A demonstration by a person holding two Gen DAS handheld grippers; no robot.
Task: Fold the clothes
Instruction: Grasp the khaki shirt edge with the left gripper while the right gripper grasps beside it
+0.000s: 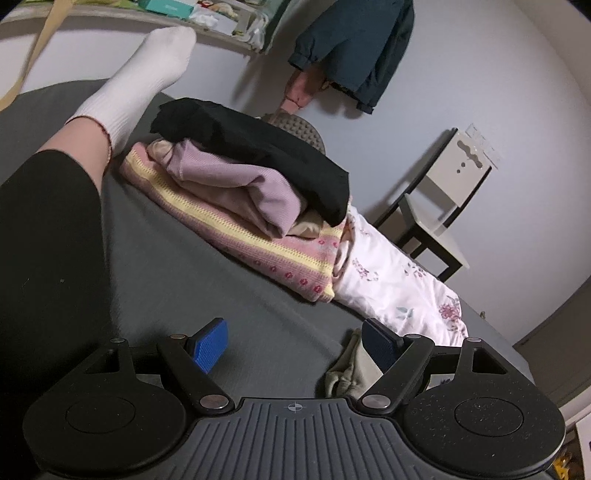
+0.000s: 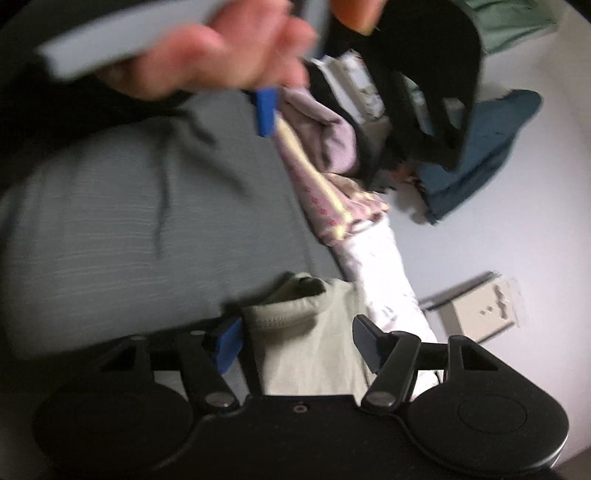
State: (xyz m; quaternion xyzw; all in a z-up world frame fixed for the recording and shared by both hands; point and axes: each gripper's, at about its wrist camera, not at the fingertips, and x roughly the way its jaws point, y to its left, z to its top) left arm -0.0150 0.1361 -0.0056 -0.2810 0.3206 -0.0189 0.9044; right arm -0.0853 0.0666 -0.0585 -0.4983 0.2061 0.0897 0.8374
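In the left wrist view my left gripper (image 1: 295,347) is open, low over the grey bed sheet (image 1: 207,280), with nothing between its blue pads. A crumpled beige-olive garment (image 1: 347,373) lies right beside its right finger. Ahead sits a pile of folded clothes: a black garment (image 1: 266,155) on top, a lilac one (image 1: 236,184), a pink and yellow knit (image 1: 258,243) and a white floral piece (image 1: 399,284). The right wrist view is blurred. There my right gripper (image 2: 299,343) is open, its fingers apart on either side of the beige garment (image 2: 314,347). A hand (image 2: 221,55) holds the other gripper above.
A person's leg in black with a white sock (image 1: 144,77) lies along the left of the bed. A white and black chair (image 1: 443,206) stands by the wall past the bed's edge. A dark blue jacket (image 1: 358,48) hangs on the wall. A cluttered shelf (image 1: 166,11) runs at the top left.
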